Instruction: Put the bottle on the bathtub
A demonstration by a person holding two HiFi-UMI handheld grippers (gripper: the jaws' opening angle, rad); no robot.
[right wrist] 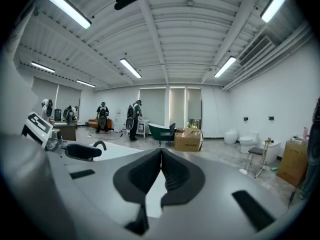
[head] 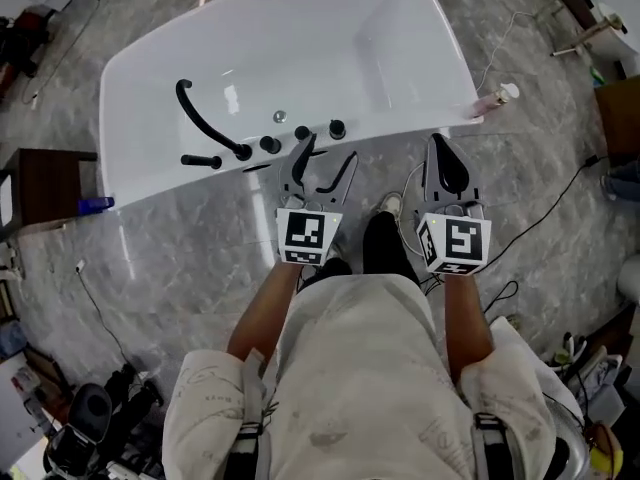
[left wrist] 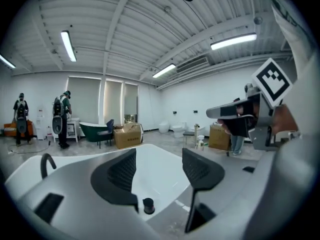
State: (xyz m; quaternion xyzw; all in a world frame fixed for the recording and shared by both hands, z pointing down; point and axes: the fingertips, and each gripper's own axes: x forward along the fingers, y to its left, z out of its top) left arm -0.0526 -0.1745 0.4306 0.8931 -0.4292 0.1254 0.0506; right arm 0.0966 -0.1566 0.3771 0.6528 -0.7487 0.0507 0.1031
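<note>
My right gripper (head: pixel 440 146), jaws pressed together and empty, is nearer the bottle (head: pixel 495 99). The bottle lies ahead-right at the tub (head: pixel 300 48) corner, its long axis slanting right. My left gripper (head: pixel 330 150) has its jaws spread and empty.

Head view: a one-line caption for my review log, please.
Person at a white bathtub, left hand-held gripper open, right hand-held gripper shut, pink bottle at the tub's right corner.
</note>
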